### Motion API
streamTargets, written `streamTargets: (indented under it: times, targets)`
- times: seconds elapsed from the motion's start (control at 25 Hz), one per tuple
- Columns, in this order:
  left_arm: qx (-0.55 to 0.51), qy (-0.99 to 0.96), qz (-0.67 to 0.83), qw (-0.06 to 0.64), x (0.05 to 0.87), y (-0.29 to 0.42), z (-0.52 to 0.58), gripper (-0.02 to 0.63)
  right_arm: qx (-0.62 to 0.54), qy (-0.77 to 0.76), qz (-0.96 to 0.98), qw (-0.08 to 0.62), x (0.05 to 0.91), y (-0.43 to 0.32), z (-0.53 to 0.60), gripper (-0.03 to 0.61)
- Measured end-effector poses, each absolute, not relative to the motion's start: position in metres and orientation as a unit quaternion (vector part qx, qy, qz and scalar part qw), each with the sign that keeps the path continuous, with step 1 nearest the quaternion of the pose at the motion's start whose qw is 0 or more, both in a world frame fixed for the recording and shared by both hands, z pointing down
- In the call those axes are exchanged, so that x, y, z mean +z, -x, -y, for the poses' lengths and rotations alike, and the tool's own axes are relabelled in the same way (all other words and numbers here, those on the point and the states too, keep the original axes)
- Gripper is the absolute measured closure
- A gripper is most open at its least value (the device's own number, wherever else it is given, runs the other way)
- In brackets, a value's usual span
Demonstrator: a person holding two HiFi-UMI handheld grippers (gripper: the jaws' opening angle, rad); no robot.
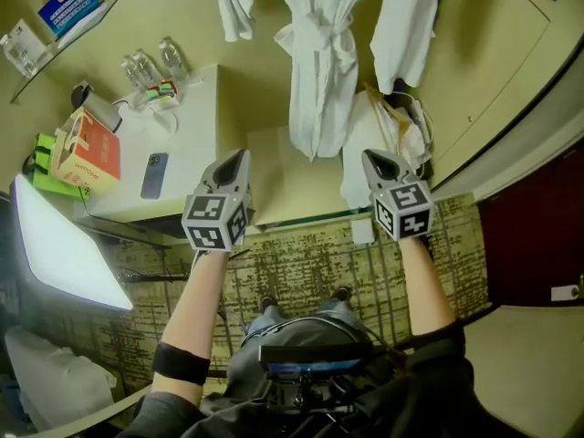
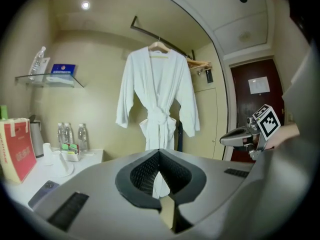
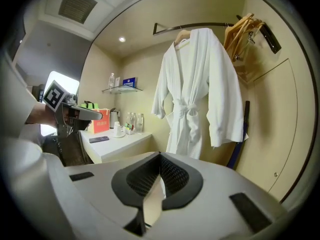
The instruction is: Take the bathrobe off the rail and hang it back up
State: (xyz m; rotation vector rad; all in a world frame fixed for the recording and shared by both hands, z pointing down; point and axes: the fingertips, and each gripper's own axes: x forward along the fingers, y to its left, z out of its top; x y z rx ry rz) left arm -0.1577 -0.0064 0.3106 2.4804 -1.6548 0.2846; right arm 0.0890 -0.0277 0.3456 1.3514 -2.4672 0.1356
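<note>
Bathrobe (image 2: 159, 91) — white, soft terry cloth — drapes limp; lift by its wooden hanger (image 2: 159, 46). Left gripper (image 1: 239, 157) and right gripper (image 1: 374, 159): jaws pressed together, empty.

L gripper (image 1: 239, 164) fingers together, empty, R gripper (image 1: 380, 164) same, both forearms stretched fwd, side by side

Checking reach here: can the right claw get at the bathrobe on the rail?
Probably yes: nothing stands between the right claw and the bathrobe, though the claw is shut and apart from it.
</note>
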Motion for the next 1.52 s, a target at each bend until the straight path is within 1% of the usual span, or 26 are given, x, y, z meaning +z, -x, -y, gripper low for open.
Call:
streamTargets:
  times: [0.16,0.44,0.6,0.72,0.88,1.24,1.52]
  targets:
    - [0.125,-0.823,0.551,0.064,0.333,0.180,-0.016,0.612,0.068,-0.482,0.857,0.169,0.364,-0.074,0.002,0.557]
    - [0.129,-0.812,0.560,0.099,0.366,0.214,-0.044,0.612,0.094,-0.487,0.851,0.171,0.386,-0.059,-0.023,0.557]
    - [0.119,-0.808,0.566,0.108,0.370,0.228,-0.055,0.612,0.101,-0.488,0.850,0.172,0.395,-0.052,-0.032,0.557]
    - [0.125,-0.806,0.570,0.101,0.371,0.229,-0.063,0.612,0.102,-0.484,0.851,0.177,0.401,-0.050,-0.034,0.557]
    - [0.120,-0.805,0.570,0.112,0.376,0.225,-0.072,0.612,0.109,-0.477,0.854,0.175,0.398,-0.044,-0.037,0.557]
    - [0.125,-0.800,0.577,0.107,0.375,0.221,-0.075,0.612,0.113,-0.481,0.852,0.174,0.402,-0.055,-0.038,0.557]
    - [0.137,-0.800,0.574,0.110,0.382,0.202,-0.074,0.612,0.113,-0.483,0.850,0.174,0.407,-0.070,-0.038,0.557]
